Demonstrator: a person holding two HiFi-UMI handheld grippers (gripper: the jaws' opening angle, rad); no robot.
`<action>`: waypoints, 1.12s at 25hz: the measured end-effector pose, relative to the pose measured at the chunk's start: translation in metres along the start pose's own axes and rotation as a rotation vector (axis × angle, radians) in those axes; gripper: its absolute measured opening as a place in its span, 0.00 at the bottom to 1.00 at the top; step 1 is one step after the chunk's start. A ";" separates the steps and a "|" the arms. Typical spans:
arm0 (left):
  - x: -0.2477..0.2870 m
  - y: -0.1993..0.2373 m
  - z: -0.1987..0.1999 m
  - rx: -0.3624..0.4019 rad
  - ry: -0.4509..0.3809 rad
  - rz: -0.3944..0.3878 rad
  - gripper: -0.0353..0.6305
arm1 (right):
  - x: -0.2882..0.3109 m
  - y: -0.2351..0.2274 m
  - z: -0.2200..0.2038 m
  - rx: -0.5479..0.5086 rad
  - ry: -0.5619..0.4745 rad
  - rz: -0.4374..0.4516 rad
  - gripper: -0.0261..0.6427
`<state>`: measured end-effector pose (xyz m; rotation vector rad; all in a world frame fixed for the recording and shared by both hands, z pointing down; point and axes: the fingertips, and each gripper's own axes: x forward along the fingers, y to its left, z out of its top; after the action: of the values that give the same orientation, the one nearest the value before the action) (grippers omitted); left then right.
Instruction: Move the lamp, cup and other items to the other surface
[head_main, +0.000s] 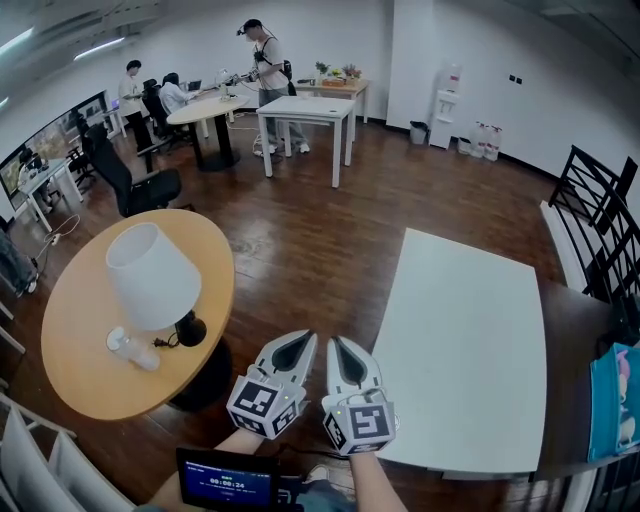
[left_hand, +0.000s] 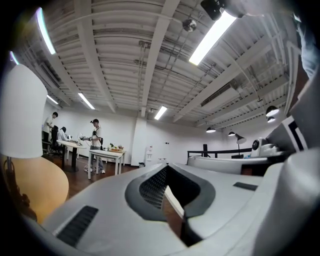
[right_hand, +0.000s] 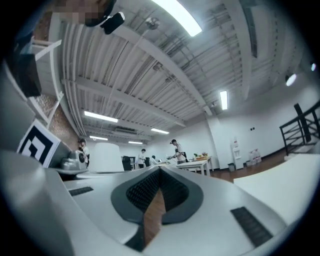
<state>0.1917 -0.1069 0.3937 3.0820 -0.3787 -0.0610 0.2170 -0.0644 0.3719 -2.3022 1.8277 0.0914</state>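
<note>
A lamp with a white shade (head_main: 152, 275) and a black base (head_main: 190, 329) stands on the round wooden table (head_main: 80, 370) at the left. A small white cup-like item (head_main: 135, 350) sits beside the base. The white rectangular table (head_main: 465, 350) lies to the right. My left gripper (head_main: 302, 338) and right gripper (head_main: 338, 344) hover side by side over the floor between the two tables, both shut and empty. In the left gripper view the lamp shade (left_hand: 20, 110) rises at the left of the shut gripper (left_hand: 167, 172). In the right gripper view the shade (right_hand: 105, 156) shows beyond the shut gripper (right_hand: 160, 171).
A blue bag (head_main: 615, 400) and black chairs (head_main: 600, 210) stand at the right edge. A small screen (head_main: 228, 485) sits at my waist. Far back are more tables (head_main: 305, 110), office chairs (head_main: 130, 185) and several people. Dark wood floor (head_main: 310, 250) runs between the tables.
</note>
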 end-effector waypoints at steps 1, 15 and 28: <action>0.001 -0.002 0.001 0.001 -0.001 -0.003 0.06 | -0.001 -0.002 0.003 0.043 -0.019 0.007 0.05; 0.014 -0.016 0.003 0.019 0.009 -0.023 0.06 | -0.002 0.000 -0.015 -0.125 0.119 0.056 0.04; 0.021 -0.004 0.001 0.031 0.011 -0.011 0.06 | 0.013 -0.004 -0.018 -0.137 0.133 0.066 0.04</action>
<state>0.2126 -0.1080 0.3919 3.1133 -0.3658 -0.0392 0.2227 -0.0799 0.3873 -2.3920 2.0217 0.0767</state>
